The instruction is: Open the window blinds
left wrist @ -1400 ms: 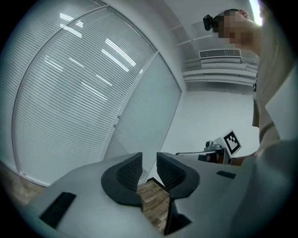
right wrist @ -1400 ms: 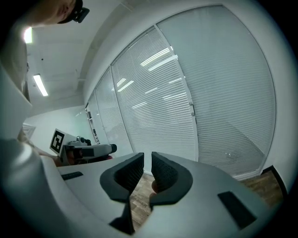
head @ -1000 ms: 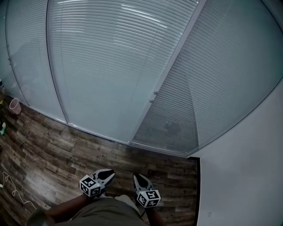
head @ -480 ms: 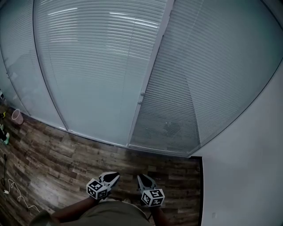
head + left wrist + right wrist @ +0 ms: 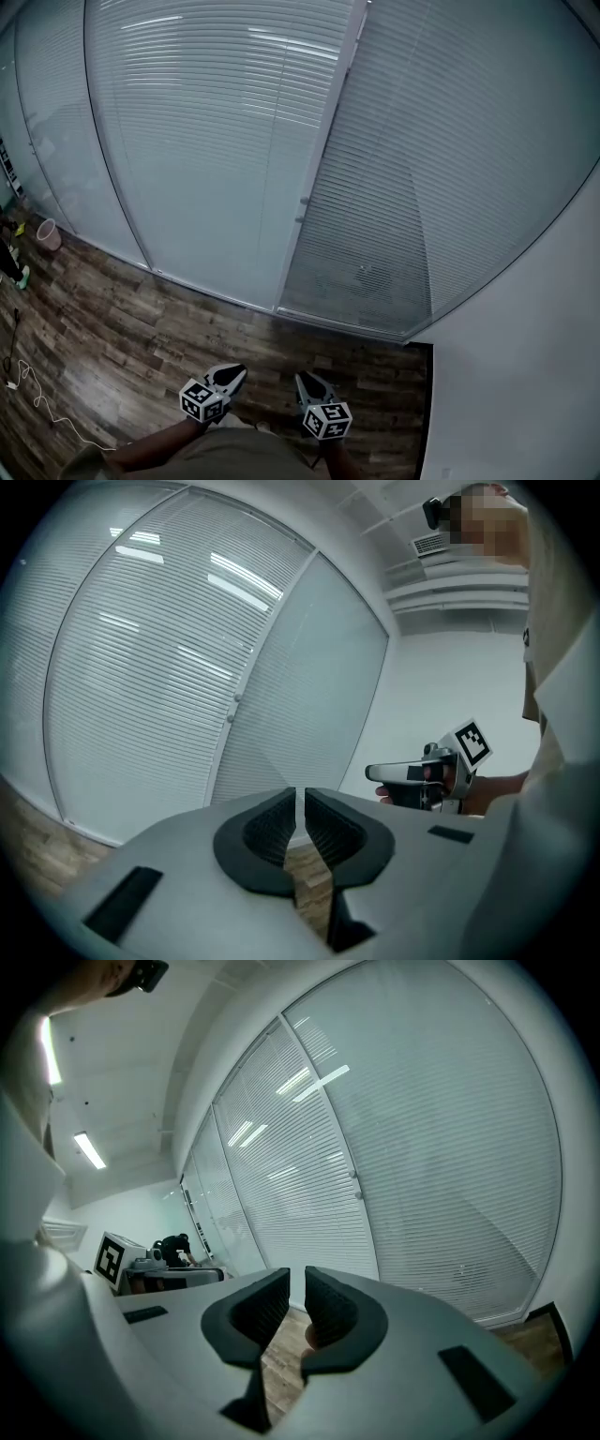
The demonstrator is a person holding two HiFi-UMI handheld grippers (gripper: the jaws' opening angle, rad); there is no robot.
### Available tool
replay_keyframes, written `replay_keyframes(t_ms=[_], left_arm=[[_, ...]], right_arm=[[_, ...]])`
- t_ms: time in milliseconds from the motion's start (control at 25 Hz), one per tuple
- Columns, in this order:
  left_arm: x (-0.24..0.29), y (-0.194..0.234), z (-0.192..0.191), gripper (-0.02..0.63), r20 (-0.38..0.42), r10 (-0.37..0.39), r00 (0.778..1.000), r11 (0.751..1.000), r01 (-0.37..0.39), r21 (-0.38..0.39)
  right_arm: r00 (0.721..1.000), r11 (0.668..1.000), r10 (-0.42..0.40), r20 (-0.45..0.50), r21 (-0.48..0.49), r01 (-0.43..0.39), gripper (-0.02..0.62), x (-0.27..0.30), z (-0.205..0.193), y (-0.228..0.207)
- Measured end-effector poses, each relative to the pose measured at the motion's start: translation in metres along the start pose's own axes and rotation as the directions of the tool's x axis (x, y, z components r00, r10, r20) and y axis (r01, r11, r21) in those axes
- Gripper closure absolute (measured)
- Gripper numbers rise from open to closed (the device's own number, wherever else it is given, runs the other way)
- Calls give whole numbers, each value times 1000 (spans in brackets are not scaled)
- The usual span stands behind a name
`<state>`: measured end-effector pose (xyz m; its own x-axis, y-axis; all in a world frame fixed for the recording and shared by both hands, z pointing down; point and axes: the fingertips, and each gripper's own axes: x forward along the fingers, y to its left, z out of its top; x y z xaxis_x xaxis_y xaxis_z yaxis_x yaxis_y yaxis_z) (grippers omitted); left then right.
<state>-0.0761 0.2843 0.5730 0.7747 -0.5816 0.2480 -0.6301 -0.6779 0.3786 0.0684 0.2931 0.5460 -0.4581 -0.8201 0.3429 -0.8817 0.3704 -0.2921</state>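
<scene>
Closed white slatted blinds (image 5: 216, 122) fill the glass wall panels ahead; another blind panel (image 5: 441, 169) stands to the right of a pale frame post. A small knob (image 5: 305, 202) sits on that post and also shows as the knob (image 5: 234, 700) and the knob (image 5: 354, 1177). My left gripper (image 5: 230, 373) and right gripper (image 5: 305, 380) hang low by my body over the wood floor, well short of the blinds. The left gripper (image 5: 301, 794) has its jaws closed to a thin slit. The right gripper (image 5: 297, 1274) shows a slightly wider narrow gap. Both are empty.
Dark wood plank floor (image 5: 141, 328) runs up to the glass wall. A pink bin (image 5: 47, 234) and a white cable (image 5: 33, 394) lie at the left. A plain white wall (image 5: 525, 375) closes the right side. A person (image 5: 175, 1244) bends over far off at the left.
The view has shifted along the glass wall, and the frame post sits a little further left. Both grippers stay low by my body and have drifted slightly right. Jaws look unchanged.
</scene>
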Motion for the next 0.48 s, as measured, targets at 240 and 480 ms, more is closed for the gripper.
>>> replay_keyframes(t_ms=[240,480], left_arm=[[-1,2,-14,574,3,45,999,998,-45,-37],[-12,48,-2,574,30,79,996,993,-75,-93]], right_arm=[[999,1000,16,-29,-10,-17,541,4,-9,-13],[1000,999,-13,-23,-40,12,543,27,-7,-1]])
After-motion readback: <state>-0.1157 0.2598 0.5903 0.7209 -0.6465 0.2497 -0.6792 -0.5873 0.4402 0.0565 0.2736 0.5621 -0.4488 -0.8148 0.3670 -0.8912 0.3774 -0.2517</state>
